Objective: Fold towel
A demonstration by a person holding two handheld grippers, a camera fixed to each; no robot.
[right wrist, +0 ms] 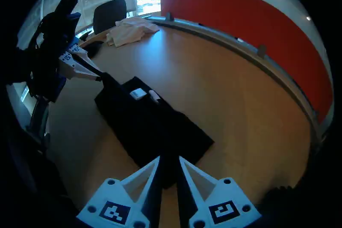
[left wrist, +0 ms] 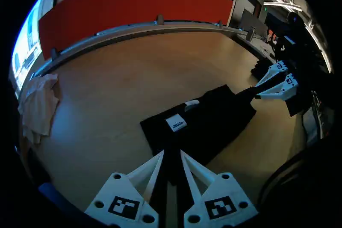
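The towel (left wrist: 213, 116) lies on the worktop (left wrist: 128, 82), one end between the left tongs (left wrist: 172, 153), the opposite end between the right tongs (right wrist: 169, 159). A crumpled cloth (left wrist: 38, 104) sits at the worktop's edge near a chair (right wrist: 109, 14); a partition (left wrist: 128, 5) stands along the rim behind.

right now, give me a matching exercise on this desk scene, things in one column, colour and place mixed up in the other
Things:
1 towel
2 cloth
3 panel
4 label

Descriptions:
a red, upright behind the table
b white, lying on the towel
c black, in the middle of the table
d pale, crumpled near the table edge

Pairs: 1-c, 2-d, 3-a, 4-b
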